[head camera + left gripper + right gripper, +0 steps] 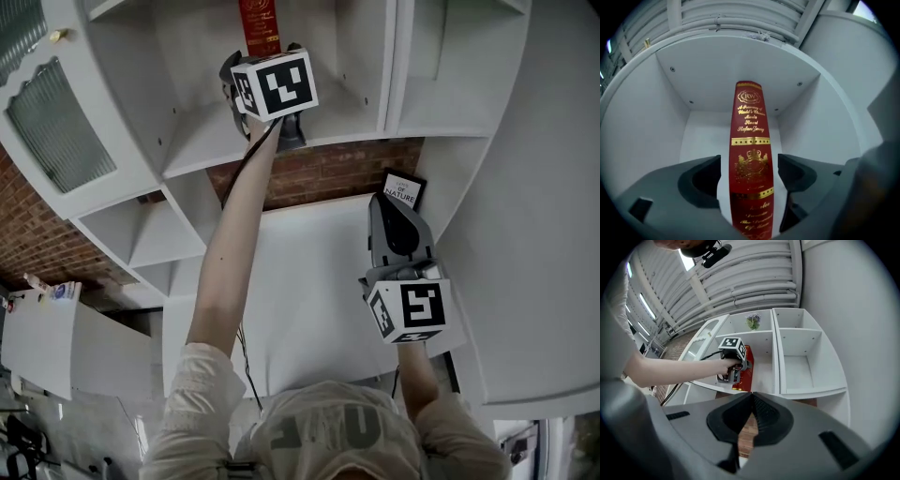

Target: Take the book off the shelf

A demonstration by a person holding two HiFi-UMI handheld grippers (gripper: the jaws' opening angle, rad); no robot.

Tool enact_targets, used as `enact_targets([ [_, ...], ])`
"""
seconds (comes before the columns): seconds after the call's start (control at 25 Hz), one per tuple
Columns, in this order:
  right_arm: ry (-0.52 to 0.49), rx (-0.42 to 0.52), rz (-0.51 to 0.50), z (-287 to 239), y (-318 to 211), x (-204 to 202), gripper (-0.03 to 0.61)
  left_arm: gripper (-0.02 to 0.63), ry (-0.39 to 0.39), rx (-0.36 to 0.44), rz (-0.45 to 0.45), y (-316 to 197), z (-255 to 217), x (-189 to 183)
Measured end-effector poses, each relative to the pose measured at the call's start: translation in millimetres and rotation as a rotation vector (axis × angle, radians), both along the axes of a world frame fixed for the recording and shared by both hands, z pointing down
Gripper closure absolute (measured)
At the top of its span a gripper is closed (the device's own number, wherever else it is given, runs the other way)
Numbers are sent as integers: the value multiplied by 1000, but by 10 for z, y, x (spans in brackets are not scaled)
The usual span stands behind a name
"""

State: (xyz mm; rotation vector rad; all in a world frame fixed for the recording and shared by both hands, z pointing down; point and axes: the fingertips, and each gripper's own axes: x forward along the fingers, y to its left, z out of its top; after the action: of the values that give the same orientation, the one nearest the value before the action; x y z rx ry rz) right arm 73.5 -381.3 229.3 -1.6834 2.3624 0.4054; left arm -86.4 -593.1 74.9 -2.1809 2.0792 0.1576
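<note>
A red book (260, 26) with gold lettering stands upright in a compartment of the white shelf unit (352, 108). My left gripper (264, 58) reaches into that compartment. In the left gripper view the book's spine (751, 154) stands between the jaws of the left gripper (749, 174), with a narrow gap on each side, so the gripper is open. The right gripper view shows the left gripper (733, 375) beside the red book (745, 369). My right gripper (392, 208) hovers lower over the white counter, and its jaws (750, 416) meet with nothing between them.
A black book (404, 190) leans at the back of the white counter (309, 281), just beyond the right gripper's tip. A brick wall (319, 173) shows below the shelf. Bare compartments (801, 366) lie to the right, and a small plant (753, 322) stands in one above.
</note>
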Motion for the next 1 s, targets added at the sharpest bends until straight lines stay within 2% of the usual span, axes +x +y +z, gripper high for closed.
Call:
enact_targets([
  [0.28,-11,-24,61,70,-115,159,565,245,20,-84,34,-389,214,15],
  [0.4,-14,-29,65,71,-159,187,565,250,-3,-99,30,-472,271,-26],
  [1.0,-50,-79,71,177,-208,129,565,307,8,-88,0,-477,243,-34],
])
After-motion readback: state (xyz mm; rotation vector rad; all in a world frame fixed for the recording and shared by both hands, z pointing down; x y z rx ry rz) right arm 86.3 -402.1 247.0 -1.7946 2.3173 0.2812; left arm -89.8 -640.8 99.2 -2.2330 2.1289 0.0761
